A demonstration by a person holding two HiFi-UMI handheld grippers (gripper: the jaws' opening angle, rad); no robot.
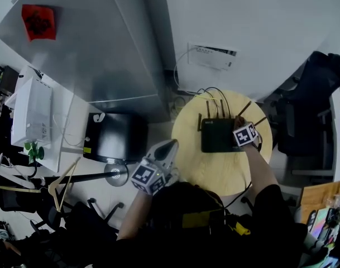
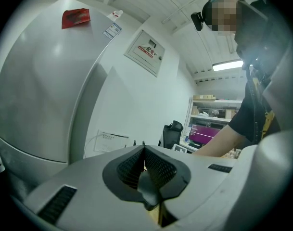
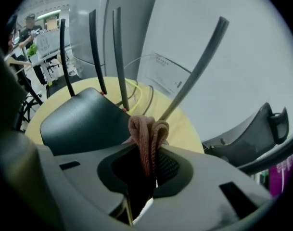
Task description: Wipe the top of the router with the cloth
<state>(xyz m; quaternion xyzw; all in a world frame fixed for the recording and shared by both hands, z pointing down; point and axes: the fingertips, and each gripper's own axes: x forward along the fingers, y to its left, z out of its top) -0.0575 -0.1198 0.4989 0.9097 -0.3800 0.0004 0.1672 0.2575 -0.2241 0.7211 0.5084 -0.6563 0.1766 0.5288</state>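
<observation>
pink cloth [image 3: 147, 134] is pinched tight in the right gripper [image 1: 245, 134], its bunched fold poking forward, likely to drag across the black router [image 1: 216, 137] by the round table's [image 1: 214, 177] rear edge. left gripper [image 1: 157, 166], jaws together and empty, hangs off the left edge.

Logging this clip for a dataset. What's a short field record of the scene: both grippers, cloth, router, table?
left gripper: jaws together, empty, held beside the table's left edge
right gripper: jaws shut on the cloth, at the router's right side
cloth: pinkish, bunched between the jaws; contact with router unclear
router: black, antennas raised, on the table's far half
table: round, pale yellow top
</observation>
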